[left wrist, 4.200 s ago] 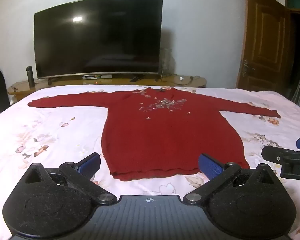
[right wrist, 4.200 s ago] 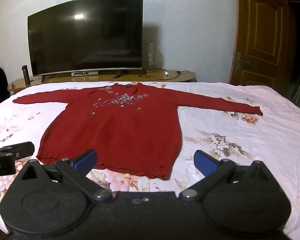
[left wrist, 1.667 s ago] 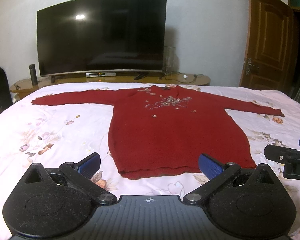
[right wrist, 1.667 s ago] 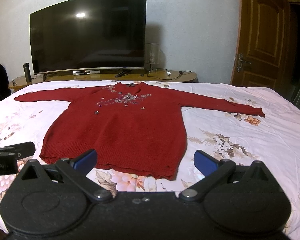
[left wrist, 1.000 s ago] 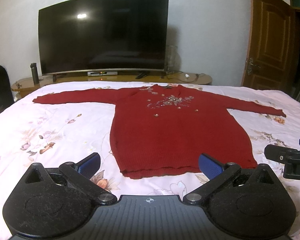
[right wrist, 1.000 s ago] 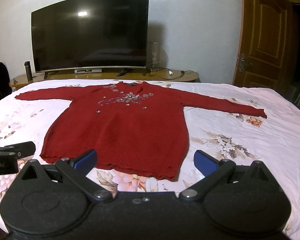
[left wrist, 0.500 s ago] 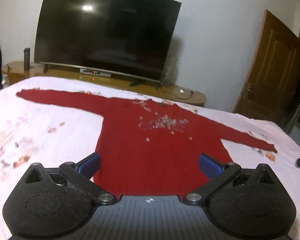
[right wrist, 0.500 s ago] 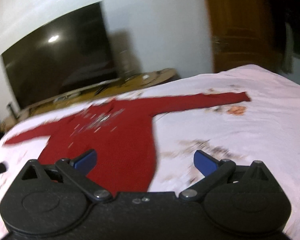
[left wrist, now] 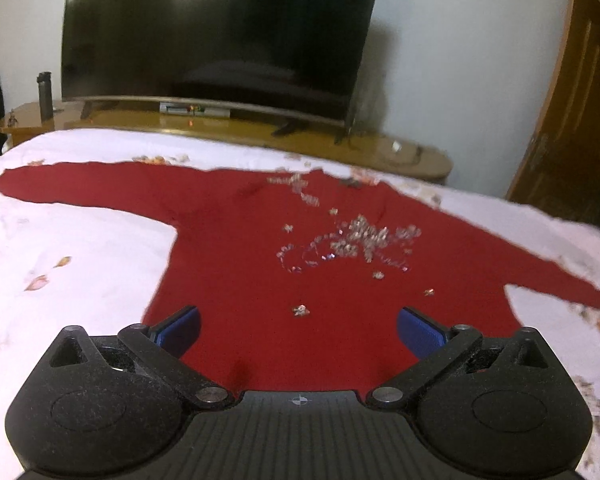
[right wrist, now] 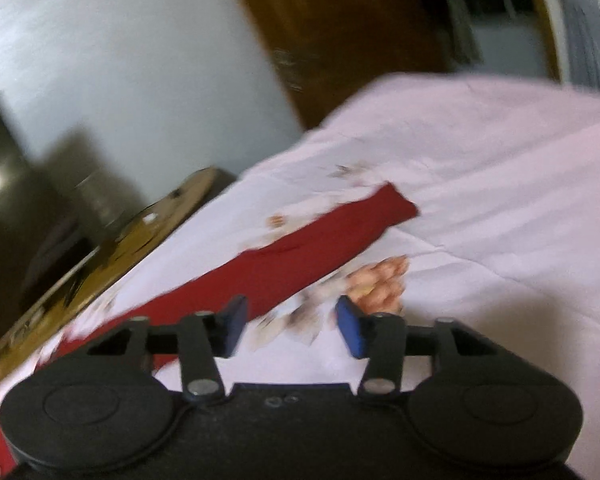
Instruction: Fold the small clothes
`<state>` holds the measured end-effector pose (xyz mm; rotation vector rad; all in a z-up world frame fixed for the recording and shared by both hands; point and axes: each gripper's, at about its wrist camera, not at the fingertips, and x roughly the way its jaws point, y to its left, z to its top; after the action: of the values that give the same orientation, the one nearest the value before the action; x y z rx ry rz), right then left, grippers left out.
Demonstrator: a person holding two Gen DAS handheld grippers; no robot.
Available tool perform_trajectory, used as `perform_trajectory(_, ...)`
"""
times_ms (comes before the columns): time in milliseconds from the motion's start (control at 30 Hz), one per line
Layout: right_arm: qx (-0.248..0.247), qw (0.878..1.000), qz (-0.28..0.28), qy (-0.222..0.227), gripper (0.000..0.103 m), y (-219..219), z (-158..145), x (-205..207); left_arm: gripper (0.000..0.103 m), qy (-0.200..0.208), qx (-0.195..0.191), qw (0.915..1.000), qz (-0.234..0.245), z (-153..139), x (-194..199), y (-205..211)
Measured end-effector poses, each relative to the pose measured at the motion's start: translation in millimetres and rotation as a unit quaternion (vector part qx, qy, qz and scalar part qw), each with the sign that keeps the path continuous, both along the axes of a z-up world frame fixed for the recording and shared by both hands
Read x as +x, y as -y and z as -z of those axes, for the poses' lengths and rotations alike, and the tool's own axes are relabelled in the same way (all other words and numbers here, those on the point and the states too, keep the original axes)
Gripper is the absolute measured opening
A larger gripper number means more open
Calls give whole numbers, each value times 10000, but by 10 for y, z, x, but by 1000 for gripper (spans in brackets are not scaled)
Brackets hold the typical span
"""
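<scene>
Red knit long-sleeved sweater (left wrist: 284, 264) lies flat on floral white bedsheet (left wrist: 72, 264). Its right sleeve (right wrist: 320, 240) runs diagonally ahead-left of half-open, empty right gripper (right wrist: 290, 326), nearest. Left gripper (left wrist: 298, 330) wide open, empty, over torso.

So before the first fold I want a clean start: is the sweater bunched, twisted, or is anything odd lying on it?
Nothing stands out. The red sweater lies flat on the floral bedsheet, both sleeves spread outward. The shiny bits on its chest look like its own decoration. Both the left gripper and right gripper are open, holding nothing.
</scene>
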<state>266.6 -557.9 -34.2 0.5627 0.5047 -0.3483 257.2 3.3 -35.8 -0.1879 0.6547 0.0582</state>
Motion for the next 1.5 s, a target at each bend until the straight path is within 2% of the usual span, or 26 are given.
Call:
perform_trajectory(67, 406, 9987, 293, -4, 39, 361, 245, 265, 103, -132, 86, 9999, 19, 62, 174, 77)
perform_trajectory(233, 1002, 9924, 718, -32, 39, 864, 637, 642, 103, -350, 197, 9992, -21, 172, 373, 143)
perform_trajectory(267, 1121, 9907, 768, -20, 36, 939, 701, 682, 103, -403, 190, 9990, -46, 195, 386, 133)
perform_trajectory(400, 1490, 9855, 760, 286, 36, 1136, 811, 762, 103, -575, 171, 9981, -115, 304, 476, 82)
perform_trajectory(467, 1472, 9863, 663, 343, 36, 1152, 814, 812, 103, -632, 167, 9978, -124, 347, 509, 55)
perform_trajectory(533, 1652, 9833, 635, 432, 35, 1204, 827, 864, 103, -641, 180, 9977, -122, 372, 535, 18)
perform_trajectory(600, 1758, 9809, 700, 449, 31, 1248, 838, 910, 103, -640, 177, 9977, -149, 393, 563, -59)
perform_trajectory(667, 1527, 9849, 793, 206, 6, 1264, 819, 992, 103, -621, 149, 9977, -205, 406, 594, -168)
perform_trajectory(700, 1263, 9886, 815, -14, 6, 1212, 773, 1024, 103, -604, 146, 9978, -230, 413, 610, -241)
perform_trajectory(767, 665, 9951, 704, -202, 6, 1006, 570, 1106, 103, -582, 142, 9978, -276, 419, 654, -377)
perform_trajectory(867, -345, 9992, 125, -127, 6, 397, 154, 1196, 103, -448, 58, 9981, -412, 420, 662, -635)
perform_trajectory(1000, -1152, 9910, -685, 52, 6, -623, -218, 1419, 103, -371, -319, 9967, -654, 458, 598, -1046)
perform_trajectory(1067, -1390, 9830, -1177, 213, 6, -1279, -334, 1545, 103, -369, -334, 9959, -751, 464, 530, -1224)
perform_trajectory(1300, -1564, 9513, -2634, 342, 7, -3194, -334, 1935, 103, -380, -305, 9924, -1131, 467, 201, -1818)
perform_trajectory(1433, -1687, 9285, -3308, 49, 7, -4106, -59, 2036, 103, -361, -349, 9891, -1381, 493, 75, -2074)
perform_trajectory(1500, -1802, 9201, -3476, -145, 7, -4391, 110, 2091, 103, -365, -403, 9887, -1395, 513, 54, -2149)
